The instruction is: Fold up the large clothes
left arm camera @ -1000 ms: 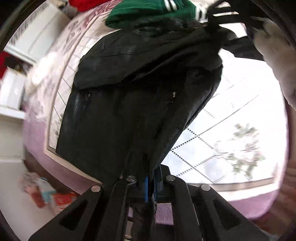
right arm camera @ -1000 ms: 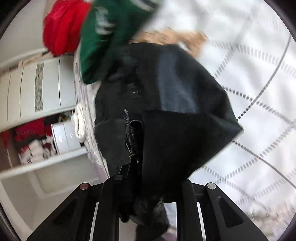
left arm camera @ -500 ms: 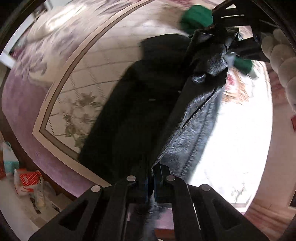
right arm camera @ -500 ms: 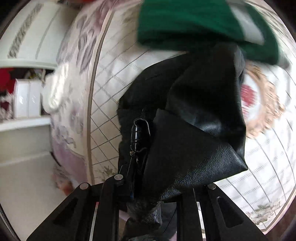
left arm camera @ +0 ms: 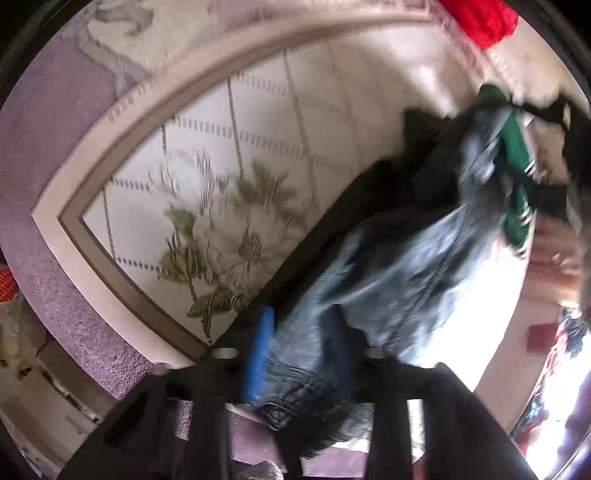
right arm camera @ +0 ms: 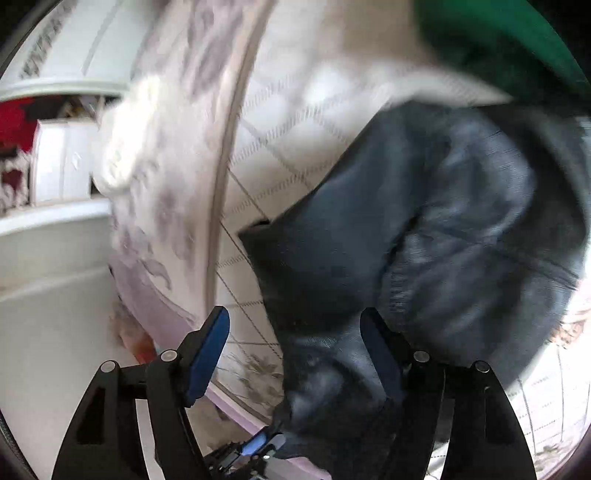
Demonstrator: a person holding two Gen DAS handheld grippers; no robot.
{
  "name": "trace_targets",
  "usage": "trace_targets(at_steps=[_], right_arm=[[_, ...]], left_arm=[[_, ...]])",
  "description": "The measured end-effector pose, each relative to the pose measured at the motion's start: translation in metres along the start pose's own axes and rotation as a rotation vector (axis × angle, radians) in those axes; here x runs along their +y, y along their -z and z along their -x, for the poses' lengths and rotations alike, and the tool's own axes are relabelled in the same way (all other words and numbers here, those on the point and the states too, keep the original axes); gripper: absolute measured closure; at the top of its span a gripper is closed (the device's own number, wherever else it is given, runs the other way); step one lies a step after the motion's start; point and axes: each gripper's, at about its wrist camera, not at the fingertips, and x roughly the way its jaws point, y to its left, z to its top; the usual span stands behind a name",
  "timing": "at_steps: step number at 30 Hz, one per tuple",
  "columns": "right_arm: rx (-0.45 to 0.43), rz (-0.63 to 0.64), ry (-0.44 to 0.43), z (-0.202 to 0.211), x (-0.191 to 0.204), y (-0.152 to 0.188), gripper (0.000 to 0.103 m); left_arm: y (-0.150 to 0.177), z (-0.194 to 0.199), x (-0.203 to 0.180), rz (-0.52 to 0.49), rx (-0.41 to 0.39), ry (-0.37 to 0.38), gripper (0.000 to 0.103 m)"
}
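- On the bed, over the quilted bedspread [left arm camera: 258, 122] with its flower print, lies the black leather jacket [left arm camera: 399, 266], bunched and partly doubled over near the bed's edge; both views are smeared by motion.
- Left gripper [left arm camera: 303, 354]: its jaws stand spread, blue pads on either side of a thick wad of jacket hem. Whether they press on it I cannot tell from the blur.
- Right gripper [right arm camera: 295, 343]: jaws wide apart, released. Jacket leather drapes between them and against the right finger, with a clear gap at the left pad, so nothing is pinched.
- My reading of the step: a fold has just been laid and the garment is being let go, or a new hold is being sought. The bundle looks lumpy, not flat.
- Next move, as I judge it: pick a fresh edge, probably the hem or a sleeve, and close on a single layer; the stiff, slick leather may slide or spring open.
- Green garment [right arm camera: 498, 40] lies beside the jacket's far end, a red one [left arm camera: 476, 18] farther off.
- Containers: white boxes [right arm camera: 62, 162] sit on a shelf beside the bed; their contents are not visible.
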Motion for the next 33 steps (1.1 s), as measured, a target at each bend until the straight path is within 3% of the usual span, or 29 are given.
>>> trace_targets(at_steps=[2,3,4,5,7,10,13,15,16,17,18,20,22,24,27,29,31,33], right_arm=[[-0.077,-0.033,0.019,0.022,-0.011,0.003,0.033],[-0.102,-0.060,0.023,0.027,-0.019,0.004,0.046],[-0.100,-0.079,0.001,0.024,-0.025,0.002,0.075],[-0.064,-0.110,-0.040,0.009,-0.033,-0.002,0.082],[-0.050,-0.150,-0.080,-0.019,-0.038,-0.008,0.084],[-0.056,-0.097,0.053,-0.071,-0.034,-0.020,0.088],[-0.038,-0.069,0.029,-0.067,-0.032,-0.024,0.085],[-0.057,-0.066,-0.030,-0.036,-0.037,-0.015,0.075],[-0.080,-0.067,-0.021,-0.019,-0.044,-0.012,0.053],[-0.124,-0.064,0.004,0.004,-0.053,-0.003,0.039],[-0.182,-0.062,0.048,0.030,-0.067,0.008,0.017],[-0.257,-0.080,0.164,0.064,-0.097,0.021,0.014],[-0.258,-0.117,0.231,0.076,-0.144,0.024,0.014],[-0.233,-0.131,0.190,0.060,-0.177,0.021,0.014],[-0.168,-0.120,-0.028,0.022,-0.215,0.019,0.015],[-0.273,-0.091,-0.100,0.023,-0.217,0.033,0.058],[-0.329,-0.188,-0.134,0.033,-0.225,0.048,0.083],[-0.438,-0.365,-0.154,0.058,-0.240,0.094,0.086]], left_arm=[[-0.005,0.009,-0.004,-0.012,-0.033,-0.002,0.017],[-0.008,0.009,-0.009,-0.027,-0.046,-0.001,0.017],[-0.011,0.005,-0.012,-0.040,-0.048,-0.014,0.017],[-0.015,0.000,-0.016,-0.052,-0.046,-0.033,0.017],[-0.026,-0.017,-0.021,-0.068,-0.055,-0.060,0.017],[-0.042,-0.044,-0.034,-0.115,-0.077,-0.137,0.017],[-0.056,-0.046,-0.046,-0.138,-0.090,-0.146,0.017],[-0.065,-0.043,-0.060,-0.165,-0.126,-0.150,0.017],[-0.069,-0.046,-0.066,-0.179,-0.131,-0.165,0.017],[-0.074,-0.052,-0.070,-0.188,-0.124,-0.186,0.017],[-0.080,-0.063,-0.073,-0.194,-0.106,-0.206,0.017],[-0.094,-0.092,-0.072,-0.174,-0.054,-0.226,0.015],[-0.102,-0.102,-0.069,-0.145,-0.047,-0.220,0.011],[-0.102,-0.097,-0.072,-0.156,-0.073,-0.229,0.011],[-0.096,-0.089,-0.072,-0.156,-0.083,-0.253,0.011],[-0.093,-0.080,-0.078,-0.177,-0.111,-0.287,0.011],[-0.090,-0.068,-0.085,-0.198,-0.128,-0.319,0.011],[-0.085,-0.054,-0.089,-0.174,-0.124,-0.293,0.011]])
